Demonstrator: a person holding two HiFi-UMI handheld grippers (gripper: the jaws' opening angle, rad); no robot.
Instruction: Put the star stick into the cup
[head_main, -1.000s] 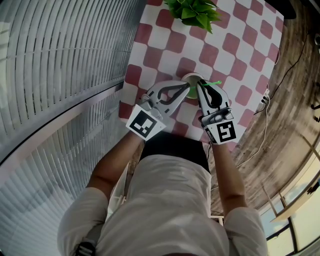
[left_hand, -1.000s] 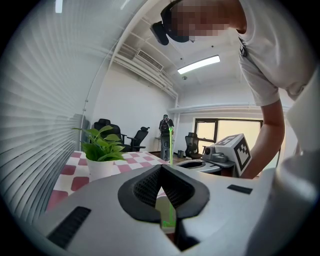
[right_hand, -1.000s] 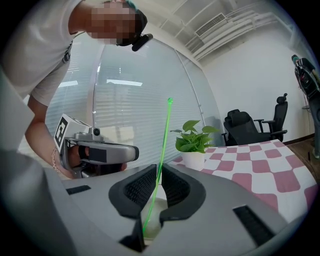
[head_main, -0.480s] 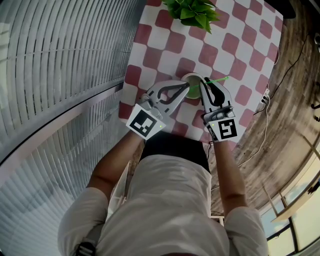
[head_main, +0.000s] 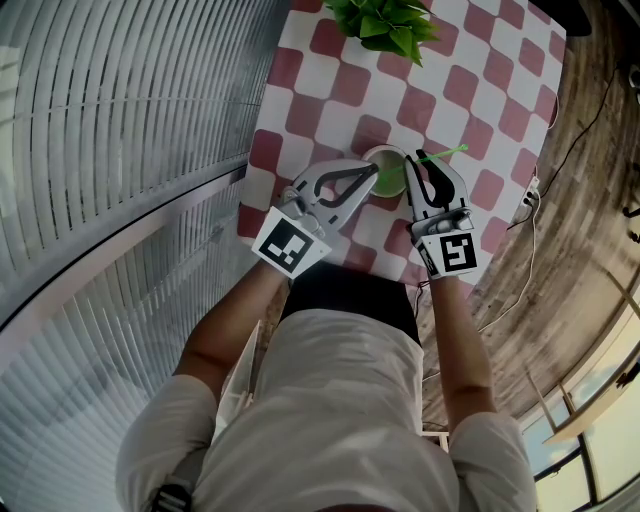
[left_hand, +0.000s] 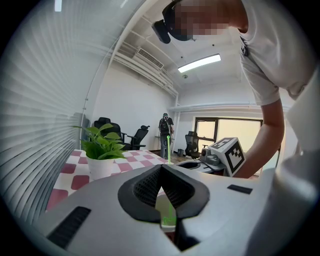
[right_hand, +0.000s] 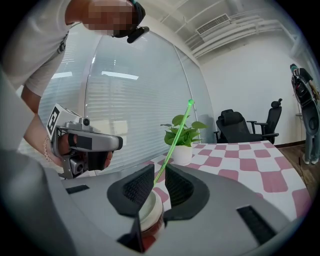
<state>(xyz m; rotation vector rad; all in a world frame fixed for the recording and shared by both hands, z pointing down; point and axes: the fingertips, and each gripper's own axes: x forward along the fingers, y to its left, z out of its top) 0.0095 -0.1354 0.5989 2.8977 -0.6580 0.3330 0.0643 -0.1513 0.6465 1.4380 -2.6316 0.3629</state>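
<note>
A white paper cup (head_main: 384, 158) with a green inside stands on the red-and-white checked table (head_main: 480, 90). A thin green star stick (head_main: 440, 155) leans out of it to the right, its lower end inside the cup (right_hand: 149, 212). My right gripper (head_main: 420, 162) is at the cup's right side. Its jaws are opening, and the stick (right_hand: 175, 135) passes loosely through the gap with the star at its top. My left gripper (head_main: 372, 172) is shut, its tips at the cup's left rim. I cannot tell whether they pinch the rim.
A potted green plant (head_main: 390, 25) stands at the far end of the table. Window blinds (head_main: 120, 150) run along the left. The table's right edge drops to a wooden floor with cables (head_main: 530, 200).
My right gripper has drifted slightly right and its jaws have spread. The stick has slid lower into the cup and tilted further right. My left gripper has stayed put.
</note>
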